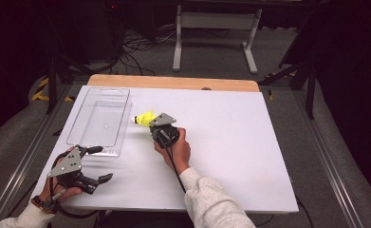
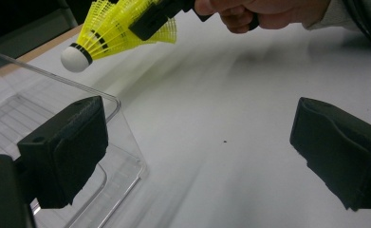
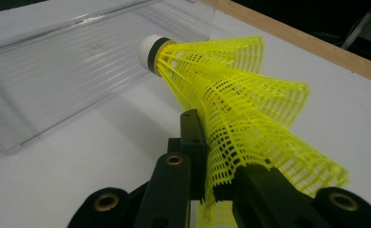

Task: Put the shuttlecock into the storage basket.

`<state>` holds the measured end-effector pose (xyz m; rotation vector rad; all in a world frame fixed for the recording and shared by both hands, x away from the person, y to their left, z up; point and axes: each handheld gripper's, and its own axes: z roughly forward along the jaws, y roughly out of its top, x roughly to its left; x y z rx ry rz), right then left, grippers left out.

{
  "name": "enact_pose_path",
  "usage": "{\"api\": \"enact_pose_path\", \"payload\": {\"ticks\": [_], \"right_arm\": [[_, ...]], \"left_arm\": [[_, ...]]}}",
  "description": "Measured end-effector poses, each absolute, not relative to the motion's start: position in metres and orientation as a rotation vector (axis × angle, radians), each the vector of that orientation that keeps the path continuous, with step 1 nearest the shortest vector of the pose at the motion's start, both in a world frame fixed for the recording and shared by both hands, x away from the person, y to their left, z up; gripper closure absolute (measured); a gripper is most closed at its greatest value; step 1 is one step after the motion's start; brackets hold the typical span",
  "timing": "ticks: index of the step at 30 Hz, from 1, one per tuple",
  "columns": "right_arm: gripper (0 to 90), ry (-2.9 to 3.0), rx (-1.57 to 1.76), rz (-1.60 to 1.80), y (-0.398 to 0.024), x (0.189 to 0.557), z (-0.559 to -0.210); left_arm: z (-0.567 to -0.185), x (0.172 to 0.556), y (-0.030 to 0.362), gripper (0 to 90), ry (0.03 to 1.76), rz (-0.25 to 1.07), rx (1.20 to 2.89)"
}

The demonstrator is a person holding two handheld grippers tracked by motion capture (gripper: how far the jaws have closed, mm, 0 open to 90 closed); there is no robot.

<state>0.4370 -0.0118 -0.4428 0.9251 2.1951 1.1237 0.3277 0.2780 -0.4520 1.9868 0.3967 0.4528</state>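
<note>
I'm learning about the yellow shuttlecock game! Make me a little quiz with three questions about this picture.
1. True or false: the right tongs are shut on the yellow shuttlecock.
2. Which way does the shuttlecock's white tip point? A) toward the clear plastic tray B) toward the person's sleeve C) straight up
3. Fill in: the left tongs are ____ with nothing between them.

Key
1. True: the tongs pinch the netted skirt, and the shuttlecock hangs off the white table.
2. A: the tip sits near the tray's rim.
3. Open.
</note>
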Motion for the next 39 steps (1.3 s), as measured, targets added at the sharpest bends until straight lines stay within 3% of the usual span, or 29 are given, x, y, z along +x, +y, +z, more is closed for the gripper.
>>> {"api": "enact_pose_path", "payload": {"ticks": [39], "right_arm": [[87.4, 2.189, 0.799, 1.248, -0.008, 0.431, -0.406]], "left_arm": [[-0.447, 0.326, 0.287, 5.4, 0.410, 0.474, 1.946]]}}
